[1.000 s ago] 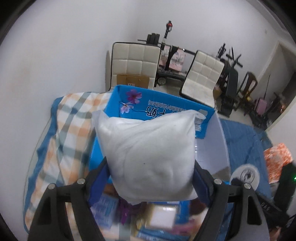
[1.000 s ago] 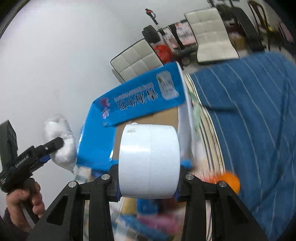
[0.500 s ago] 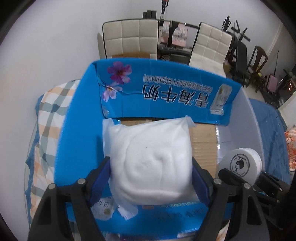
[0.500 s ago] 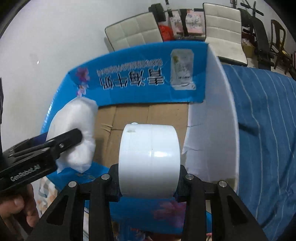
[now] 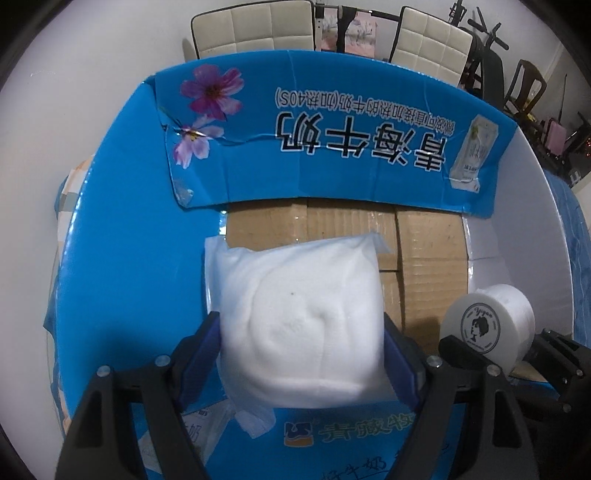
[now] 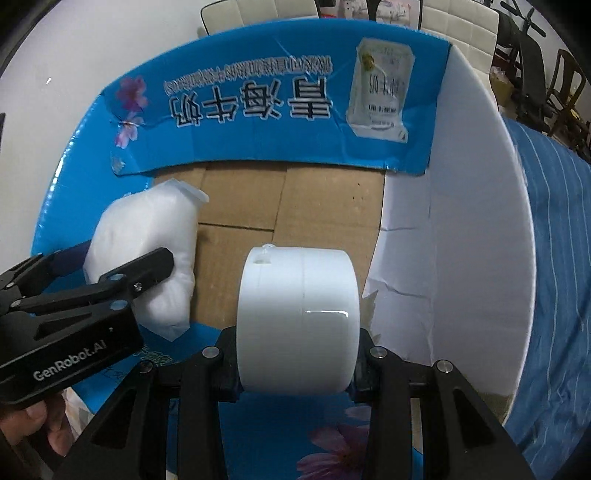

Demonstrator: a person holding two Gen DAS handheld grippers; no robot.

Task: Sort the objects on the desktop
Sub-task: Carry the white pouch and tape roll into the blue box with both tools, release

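My left gripper (image 5: pixel 301 343) is shut on a soft white plastic pack (image 5: pixel 299 317) and holds it inside an open blue cardboard box (image 5: pixel 122 258), over the brown floor of the box (image 5: pixel 424 251). The right wrist view shows the same pack (image 6: pixel 144 254) at the left, pinched by the left gripper (image 6: pixel 122 266). My right gripper (image 6: pixel 297 365) is shut on a white roll (image 6: pixel 297 317), also held inside the box (image 6: pixel 258 122) to the right of the pack. In the left wrist view the roll (image 5: pixel 487 325) shows a round printed end.
The box has blue flaps with printed lettering and flowers and a white right wall (image 6: pixel 461 240). A blue striped cloth (image 6: pixel 554 295) lies to its right, a checked cloth (image 5: pixel 68 192) to its left. White chairs (image 5: pixel 255 26) stand behind. A hand (image 6: pixel 33 428) grips the left tool.
Both grippers have come down and forward over the box rim and now hold the pack and the roll low inside the box. Both grips are unchanged.
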